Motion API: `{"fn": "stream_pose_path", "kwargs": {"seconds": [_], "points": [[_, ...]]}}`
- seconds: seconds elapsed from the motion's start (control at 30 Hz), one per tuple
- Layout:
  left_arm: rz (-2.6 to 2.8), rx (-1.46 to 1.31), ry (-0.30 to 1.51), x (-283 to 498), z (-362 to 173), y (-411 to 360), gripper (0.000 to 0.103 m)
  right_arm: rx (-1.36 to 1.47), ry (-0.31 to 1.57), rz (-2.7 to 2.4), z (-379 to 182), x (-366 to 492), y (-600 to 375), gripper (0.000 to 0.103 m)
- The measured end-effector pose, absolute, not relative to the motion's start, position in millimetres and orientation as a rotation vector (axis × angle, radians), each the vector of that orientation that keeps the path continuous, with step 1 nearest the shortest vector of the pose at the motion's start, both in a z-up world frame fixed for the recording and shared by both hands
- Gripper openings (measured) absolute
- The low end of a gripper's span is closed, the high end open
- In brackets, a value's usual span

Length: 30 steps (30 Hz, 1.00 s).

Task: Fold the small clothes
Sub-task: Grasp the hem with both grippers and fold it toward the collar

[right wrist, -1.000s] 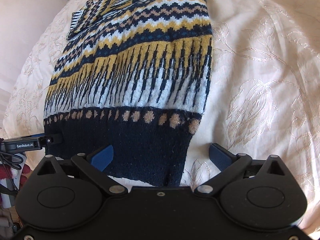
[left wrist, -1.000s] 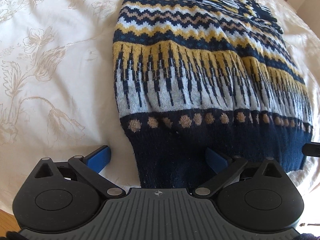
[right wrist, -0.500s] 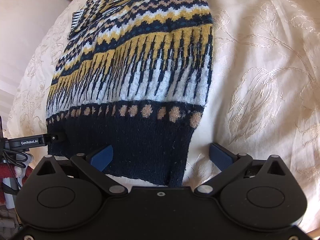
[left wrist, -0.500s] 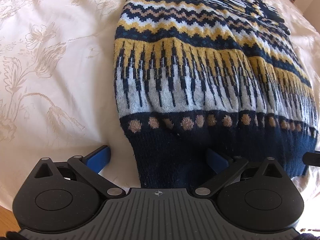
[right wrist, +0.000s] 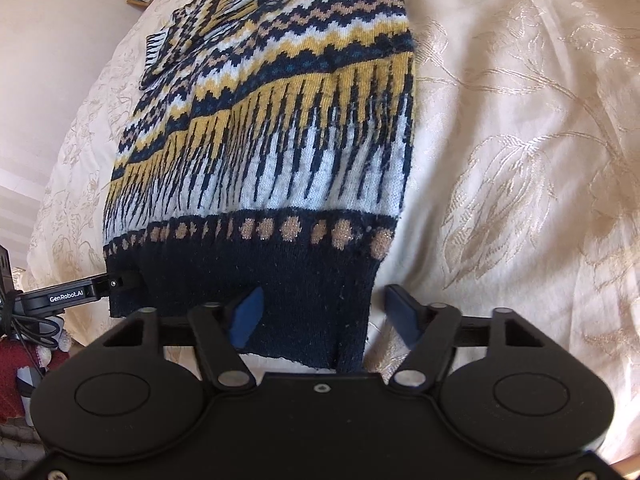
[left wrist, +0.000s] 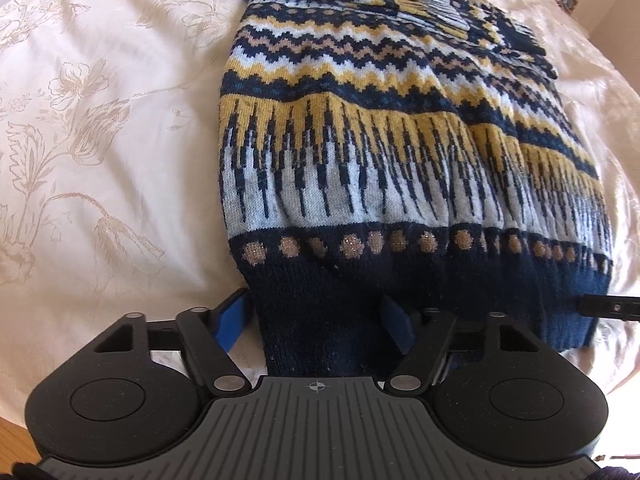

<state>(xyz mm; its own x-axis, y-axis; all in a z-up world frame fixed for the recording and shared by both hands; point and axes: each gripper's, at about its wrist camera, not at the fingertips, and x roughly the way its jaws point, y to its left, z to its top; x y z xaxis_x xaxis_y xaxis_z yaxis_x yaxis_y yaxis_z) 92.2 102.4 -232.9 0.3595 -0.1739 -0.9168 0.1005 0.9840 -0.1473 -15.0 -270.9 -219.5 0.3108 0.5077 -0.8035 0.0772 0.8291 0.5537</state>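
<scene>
Patterned sweater (left wrist: 400,152) lying flat on cream bedspread (left wrist: 100,140), navy hem nearest. Left tongs (left wrist: 316,320) open, straddling the hem's left corner. Right tongs (right wrist: 328,314) open, straddling the hem's right corner.

Bright daylight floods both fisheye views, washing the pale bedspread (left wrist: 100,128) nearly white toward the left view's lower right, while the sweater (right wrist: 288,152) stays sharp and edges bow and darken at corners.
</scene>
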Motion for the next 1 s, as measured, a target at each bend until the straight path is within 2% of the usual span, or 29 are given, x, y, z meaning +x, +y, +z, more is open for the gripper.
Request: {"fn": "stream_pose_path", "kwargs": {"seconds": [0.03, 0.07, 0.1, 0.13, 0.17, 0.23, 0.6, 0.8, 1.0], "points": [[-0.182, -0.082, 1.184, 90.3, -230.8, 102.5, 0.051, 0.576, 1.247, 0.309, -220.8, -15.3, -272.3, 0.042], [-0.183, -0.090, 1.181, 88.8, -229.1, 102.5, 0.042, 0.591, 1.255, 0.313, -221.4, -15.6, -273.1, 0.025], [-0.187, -0.099, 1.177, 88.1, -227.2, 103.4, 0.030, 0.600, 1.254, 0.327, -220.7, -16.2, -272.9, 0.016], [-0.194, -0.112, 1.170, 86.9, -224.9, 104.3, 0.022, 0.600, 1.250, 0.334, -218.7, -16.7, -272.1, 0.013], [-0.198, -0.125, 1.164, 86.1, -222.1, 106.1, 0.015, 0.588, 1.248, 0.333, -215.4, -17.0, -270.9, 0.013], [-0.202, -0.156, 1.155, 85.0, -214.9, 111.6, 0.010, 0.586, 1.233, 0.348, -206.4, -17.6, -270.3, 0.012], [-0.258, -0.224, 0.987, 110.4, -134.6, 116.8, 0.009, 0.651, 1.006, 0.389, -122.2, 10.3, -290.5, 0.012], [-0.281, -0.251, 0.872, 163.2, -96.7, 119.6, 0.009, 0.683, 0.846, 0.360, -84.8, 66.4, -298.8, 0.012], [-0.299, -0.286, 0.799, 232.6, -84.8, 119.6, 0.009, 0.697, 0.747, 0.316, -71.5, 135.6, -304.3, 0.012]]}}
